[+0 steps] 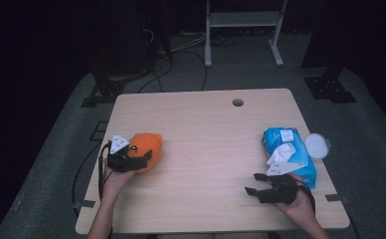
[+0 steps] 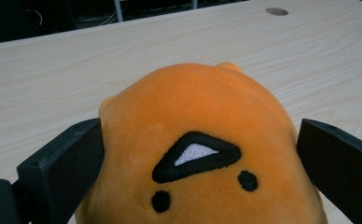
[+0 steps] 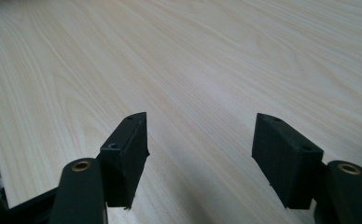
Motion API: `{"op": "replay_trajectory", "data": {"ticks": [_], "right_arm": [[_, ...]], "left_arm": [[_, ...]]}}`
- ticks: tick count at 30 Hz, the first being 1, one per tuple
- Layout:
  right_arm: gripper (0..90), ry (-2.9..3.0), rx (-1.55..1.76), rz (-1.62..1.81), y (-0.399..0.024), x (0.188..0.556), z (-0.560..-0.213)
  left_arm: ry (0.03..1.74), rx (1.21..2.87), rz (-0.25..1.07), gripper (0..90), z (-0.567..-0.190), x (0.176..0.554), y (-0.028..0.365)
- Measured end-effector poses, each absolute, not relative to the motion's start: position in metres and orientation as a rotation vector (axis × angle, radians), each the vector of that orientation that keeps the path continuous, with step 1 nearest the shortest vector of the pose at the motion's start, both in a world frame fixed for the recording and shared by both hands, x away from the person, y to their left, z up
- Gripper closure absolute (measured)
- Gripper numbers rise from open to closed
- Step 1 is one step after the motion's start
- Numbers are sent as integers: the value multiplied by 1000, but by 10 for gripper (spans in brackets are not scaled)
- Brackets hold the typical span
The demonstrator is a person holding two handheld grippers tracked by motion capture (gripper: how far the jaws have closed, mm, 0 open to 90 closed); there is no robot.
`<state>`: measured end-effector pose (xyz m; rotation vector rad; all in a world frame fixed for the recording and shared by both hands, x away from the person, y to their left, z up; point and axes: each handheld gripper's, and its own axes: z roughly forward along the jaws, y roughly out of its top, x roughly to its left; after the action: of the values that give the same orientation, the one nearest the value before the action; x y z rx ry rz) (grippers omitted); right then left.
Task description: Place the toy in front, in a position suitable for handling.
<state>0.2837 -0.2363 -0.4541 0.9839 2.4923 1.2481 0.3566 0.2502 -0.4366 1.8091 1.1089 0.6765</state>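
Note:
An orange plush toy (image 1: 148, 145) with a stitched black face lies on the left side of the wooden table (image 1: 206, 124). My left gripper (image 1: 140, 152) is open, and the plush (image 2: 202, 107) fills the space between its jaws. The left jaw rests against the plush's side and the right jaw stands right beside it. My right gripper (image 1: 254, 183) is open near the front right, low over bare wood, with nothing between its jaws. In the right gripper view the right gripper (image 3: 200, 128) points across the tabletop.
A blue pack of wet wipes (image 1: 276, 136) with a white tissue sticking out lies just behind my right hand. A round white lid (image 1: 316, 146) sits by the table's right edge. A cable hole (image 1: 238, 102) is at the back.

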Motion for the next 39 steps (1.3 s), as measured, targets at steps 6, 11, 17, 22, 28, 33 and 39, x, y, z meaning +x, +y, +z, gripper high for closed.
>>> {"op": "replay_trajectory", "data": {"ticks": [6,11,17,22,28,33,39], "right_arm": [[347,2488,993,1255,-239,283,-454],[348,2489,993,1256,-239,284,-454],[348,2503,997,1247,-236,285,-456],[348,2507,997,1250,-234,284,-457],[348,2512,992,1246,-233,285,-458],[348,2510,989,1250,-233,285,-458],[349,2505,992,1251,-234,284,-457]], "left_arm": [[1120,1798,666,0,-443,356,251],[1102,1809,671,0,-446,356,248],[1109,1804,660,0,-446,356,248],[1121,1776,633,53,-445,355,252],[1108,1769,660,200,-438,350,250],[1123,1719,626,241,-435,349,251],[1092,1681,598,275,-427,345,247]]}}
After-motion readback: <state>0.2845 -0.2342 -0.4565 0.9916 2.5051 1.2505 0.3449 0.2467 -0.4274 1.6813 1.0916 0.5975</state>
